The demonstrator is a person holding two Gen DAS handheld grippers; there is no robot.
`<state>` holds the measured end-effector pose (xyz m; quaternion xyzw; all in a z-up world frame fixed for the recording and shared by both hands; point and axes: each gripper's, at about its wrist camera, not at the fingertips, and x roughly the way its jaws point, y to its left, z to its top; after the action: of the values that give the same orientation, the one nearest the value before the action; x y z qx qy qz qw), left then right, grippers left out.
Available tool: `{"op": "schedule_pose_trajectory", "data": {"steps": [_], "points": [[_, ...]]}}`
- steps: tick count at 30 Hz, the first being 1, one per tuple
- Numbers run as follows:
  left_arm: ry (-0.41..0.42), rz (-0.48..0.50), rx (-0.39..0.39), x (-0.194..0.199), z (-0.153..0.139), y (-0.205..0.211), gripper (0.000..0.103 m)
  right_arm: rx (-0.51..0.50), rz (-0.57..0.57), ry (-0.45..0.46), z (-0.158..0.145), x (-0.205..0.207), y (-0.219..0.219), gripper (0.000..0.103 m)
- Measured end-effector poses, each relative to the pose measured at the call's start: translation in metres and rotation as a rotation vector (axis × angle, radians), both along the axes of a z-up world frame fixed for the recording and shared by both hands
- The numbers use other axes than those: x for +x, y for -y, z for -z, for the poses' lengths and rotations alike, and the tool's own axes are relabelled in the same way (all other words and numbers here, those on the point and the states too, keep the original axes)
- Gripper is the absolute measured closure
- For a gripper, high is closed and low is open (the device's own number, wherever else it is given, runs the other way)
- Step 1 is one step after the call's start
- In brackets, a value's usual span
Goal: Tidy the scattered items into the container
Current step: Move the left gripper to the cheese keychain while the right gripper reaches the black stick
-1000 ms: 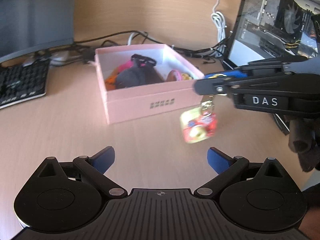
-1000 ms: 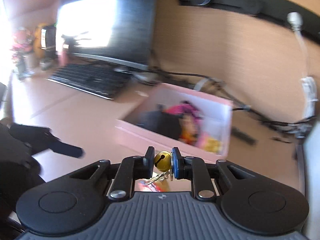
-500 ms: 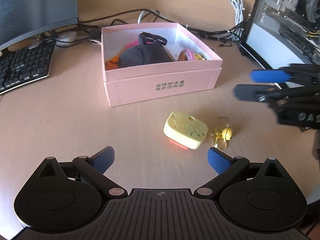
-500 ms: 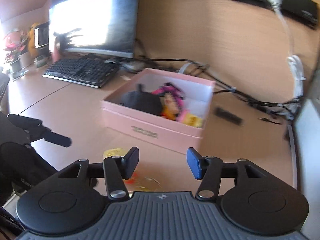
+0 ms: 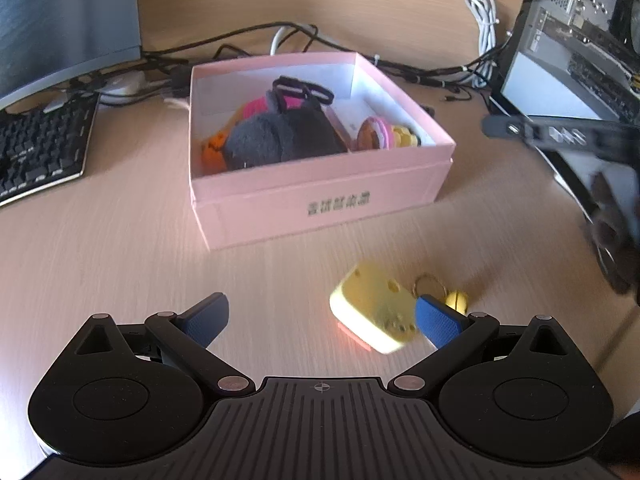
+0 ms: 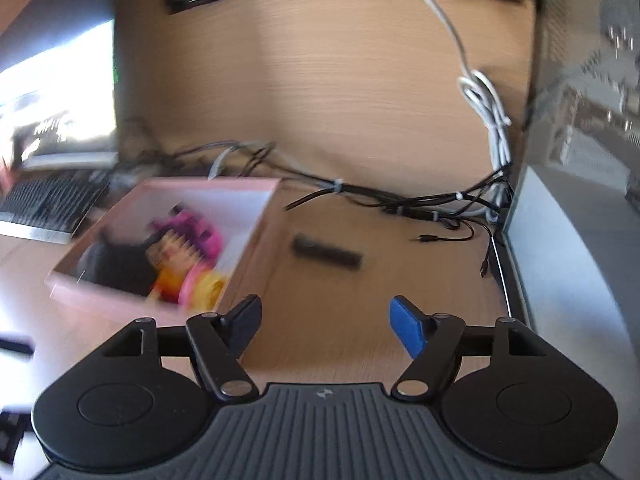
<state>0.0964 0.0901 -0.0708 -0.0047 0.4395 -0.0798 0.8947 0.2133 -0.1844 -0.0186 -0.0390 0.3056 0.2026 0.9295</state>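
A pink box [image 5: 320,196] on the wooden desk holds a dark plush toy [image 5: 280,140], pink and orange items and a doughnut-like charm [image 5: 374,133]. It also shows blurred in the right wrist view [image 6: 120,292]. A yellow cheese-shaped keychain [image 5: 372,308] with a ring and gold bell [image 5: 458,299] lies on the desk in front of the box. My left gripper [image 5: 320,320] is open, its right finger beside the keychain. My right gripper [image 6: 324,328] is open and empty, seen blurred at the right in the left wrist view [image 5: 560,132].
A black keyboard [image 5: 36,148] and a monitor [image 5: 60,20] stand at the left. Cables [image 5: 420,72] run behind the box. An open computer case [image 5: 580,60] stands at the right. A small black object [image 6: 328,254] lies on the desk right of the box.
My right gripper opened and dropped the keychain onto the desk in front of the box, then drew away to the right. My left gripper moved closer to the keychain.
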Motion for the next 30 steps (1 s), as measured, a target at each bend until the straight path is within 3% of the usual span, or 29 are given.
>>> {"op": "schedule_pose_trajectory", "data": {"steps": [5,7,8,11,13,15,20,26,30], "points": [[0.037,0.014,-0.017,0.012,-0.003,-0.005,0.001,0.101,0.055,-0.051,0.015,0.064,-0.003,0.034],[0.029,0.013,-0.029,0.018,-0.003,-0.009,0.001,0.096,0.068,-0.060,0.021,0.084,-0.009,0.046],[0.022,0.013,-0.038,0.021,-0.003,-0.011,0.001,0.106,0.078,-0.076,0.025,0.095,-0.011,0.047],[0.002,0.026,-0.066,0.028,-0.004,-0.015,0.001,0.156,0.114,-0.128,0.034,0.116,-0.013,0.045],[-0.007,0.051,-0.082,0.030,-0.003,-0.016,0.001,0.185,0.123,-0.156,0.042,0.125,-0.014,0.034],[-0.019,0.073,-0.088,0.033,0.000,-0.014,0.001,0.198,0.131,-0.179,0.049,0.131,-0.014,0.034],[-0.044,0.080,-0.099,0.042,0.007,-0.015,0.001,0.168,0.158,-0.147,0.057,0.128,-0.015,0.034],[-0.063,0.030,-0.062,0.053,0.014,-0.023,0.001,0.124,0.055,-0.050,0.043,0.092,-0.037,0.036],[-0.057,-0.003,-0.072,0.054,0.013,-0.032,0.001,0.161,0.016,-0.098,0.036,0.081,-0.043,0.044]]}}
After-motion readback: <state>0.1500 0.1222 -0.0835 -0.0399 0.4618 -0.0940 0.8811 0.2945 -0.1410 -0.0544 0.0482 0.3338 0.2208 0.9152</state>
